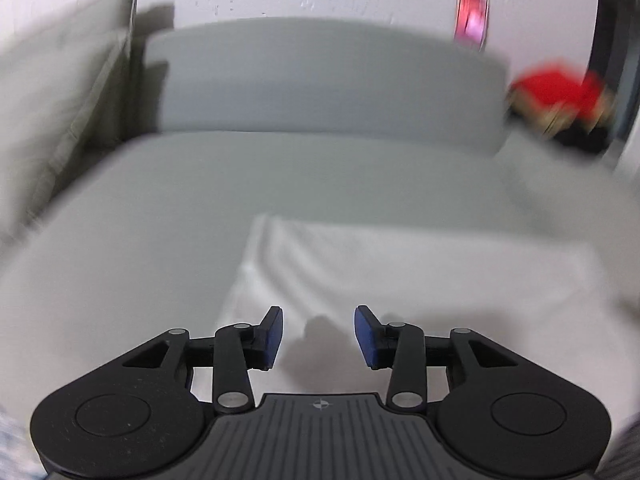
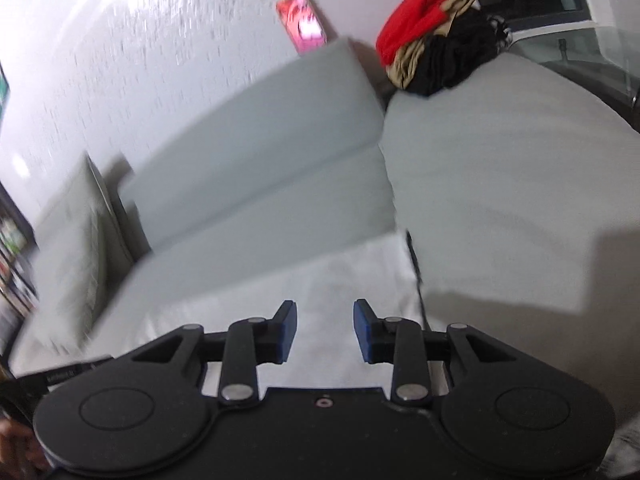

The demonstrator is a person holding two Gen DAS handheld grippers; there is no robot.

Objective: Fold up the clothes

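Observation:
A white garment (image 1: 400,276) lies flat on the grey sofa seat (image 1: 160,208), its left edge folded straight. My left gripper (image 1: 319,334) hovers over its near part, open, with nothing between the blue pads. In the right wrist view the same white garment (image 2: 320,280) spreads below my right gripper (image 2: 325,330), which is open and empty too. A thin dark edge (image 2: 414,268) runs along the garment's right side. A pile of red, tan and black clothes (image 2: 436,40) sits at the far end of the sofa; the left wrist view shows this pile of clothes (image 1: 556,92) blurred.
The grey back cushion (image 1: 320,80) stands against a white textured wall (image 2: 160,40). A pale pillow (image 1: 60,112) leans at the left. A pink-red object (image 2: 304,20) hangs on the wall. A second seat cushion (image 2: 500,160) extends to the right.

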